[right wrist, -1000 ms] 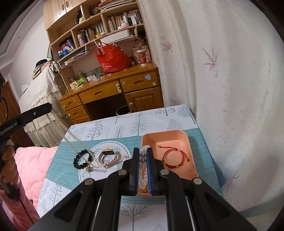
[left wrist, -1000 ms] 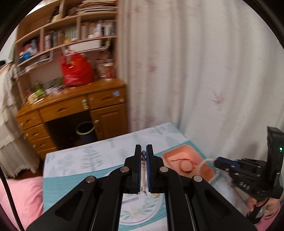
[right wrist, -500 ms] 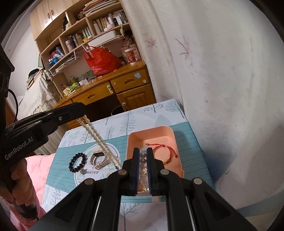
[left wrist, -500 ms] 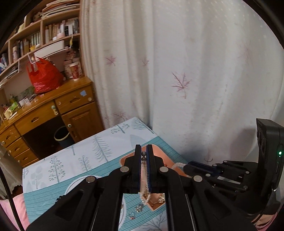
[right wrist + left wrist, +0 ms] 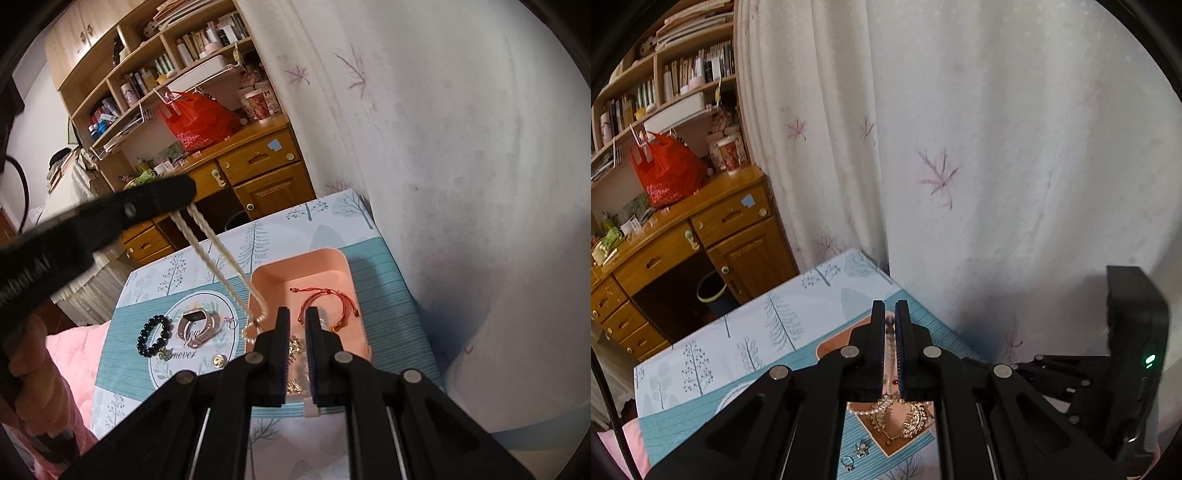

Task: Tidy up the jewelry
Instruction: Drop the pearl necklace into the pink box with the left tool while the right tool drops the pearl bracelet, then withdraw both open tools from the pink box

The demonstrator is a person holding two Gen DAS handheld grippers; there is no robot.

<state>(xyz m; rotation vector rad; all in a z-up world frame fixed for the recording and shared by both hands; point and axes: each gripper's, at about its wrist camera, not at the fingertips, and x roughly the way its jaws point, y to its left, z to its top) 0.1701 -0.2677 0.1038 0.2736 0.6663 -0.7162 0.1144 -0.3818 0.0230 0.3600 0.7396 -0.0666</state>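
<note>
left gripper (image 5: 184, 194): clamped on pearl necklace (image 5: 218, 258), held up over the table (image 5: 388, 280)
necklace: two strands hang slanting, low end at tray's left rim
right gripper (image 5: 295, 317): jaws nearly together, nothing seen pinched, poised over tray (image 5: 332, 258)
tray: pink, holds red cord bracelet (image 5: 328, 304) and gold pieces (image 5: 295, 349)
table: black bead bracelet (image 5: 153, 334), watch (image 5: 197, 326) left of tray

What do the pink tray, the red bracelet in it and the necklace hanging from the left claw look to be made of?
Pink tray: likely matte plastic, with smooth moulded walls and rounded corners. Red bracelet: woven cord, apparently with small gold-coloured beads at its ends. Necklace: a string of small cream beads, pearl-like; real or imitation cannot be told. It hangs from the left claw.
</note>
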